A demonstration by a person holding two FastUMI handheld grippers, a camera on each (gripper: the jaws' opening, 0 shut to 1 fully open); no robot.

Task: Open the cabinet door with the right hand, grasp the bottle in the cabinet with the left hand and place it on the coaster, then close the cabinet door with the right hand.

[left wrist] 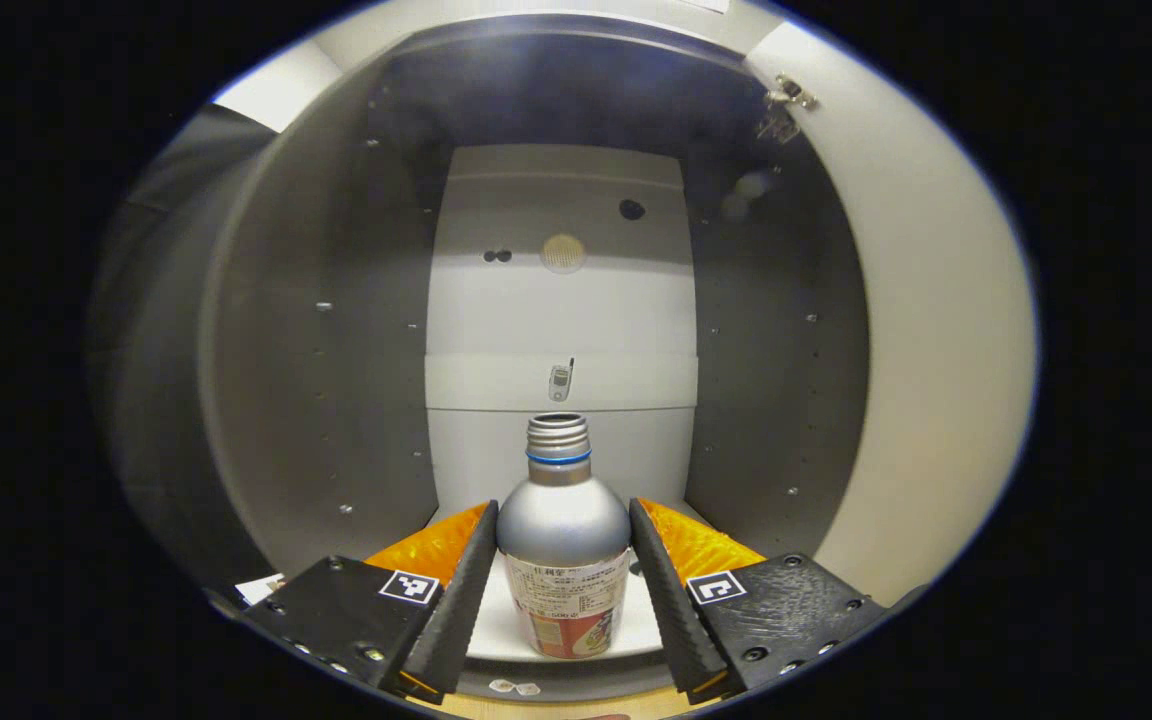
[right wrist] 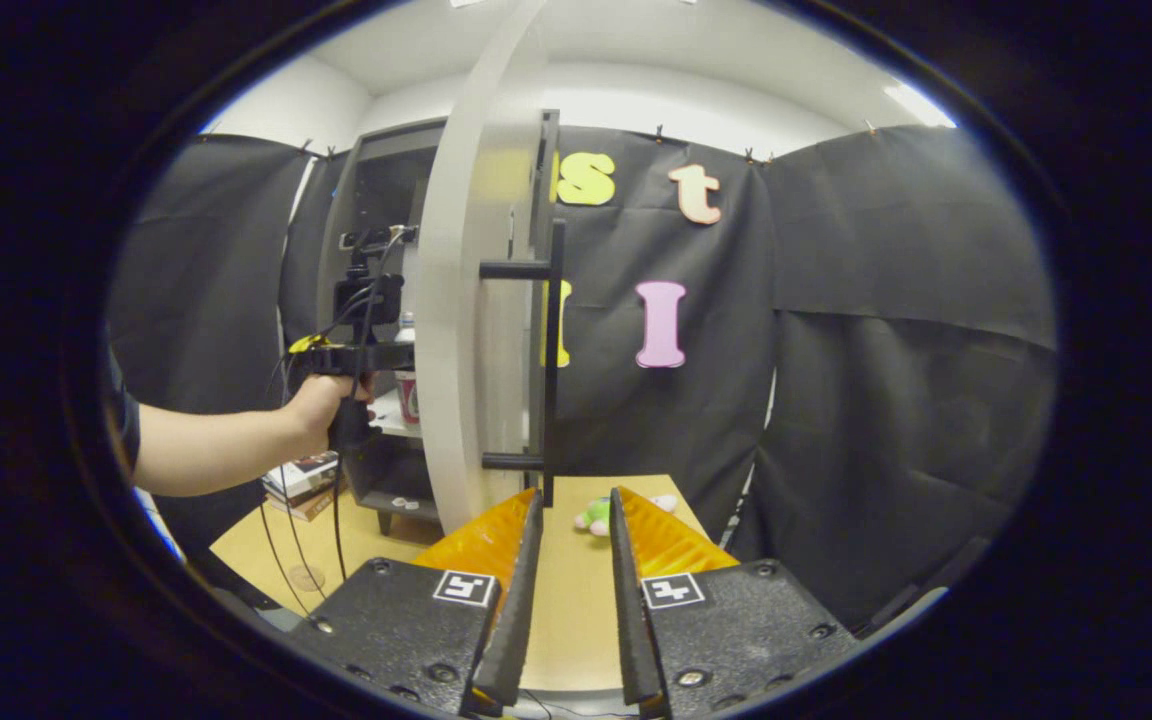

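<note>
A silver bottle (left wrist: 563, 520) with a threaded neck and a red and white label stands on the cabinet's white shelf (left wrist: 496, 625). My left gripper (left wrist: 563, 525) has one finger on each side of it, and both fingertips (left wrist: 481, 545) meet the bottle's widest part with no gap. In the right gripper view a hand holds that gripper (right wrist: 366, 355) inside the cabinet by the bottle (right wrist: 407, 390). The white door (right wrist: 456, 350) stands open, edge-on, with its black handle (right wrist: 551, 350) just above my right gripper (right wrist: 576, 510), which is slightly open and holds nothing. A faint round coaster (right wrist: 306, 578) lies on the table.
The open door (left wrist: 926, 350) curves along the right of the left gripper view, with the grey cabinet walls (left wrist: 316, 350) close on both sides. On the wooden table (right wrist: 576, 600) lies a small green plush toy (right wrist: 594, 515). Books (right wrist: 301, 478) are stacked under the cabinet.
</note>
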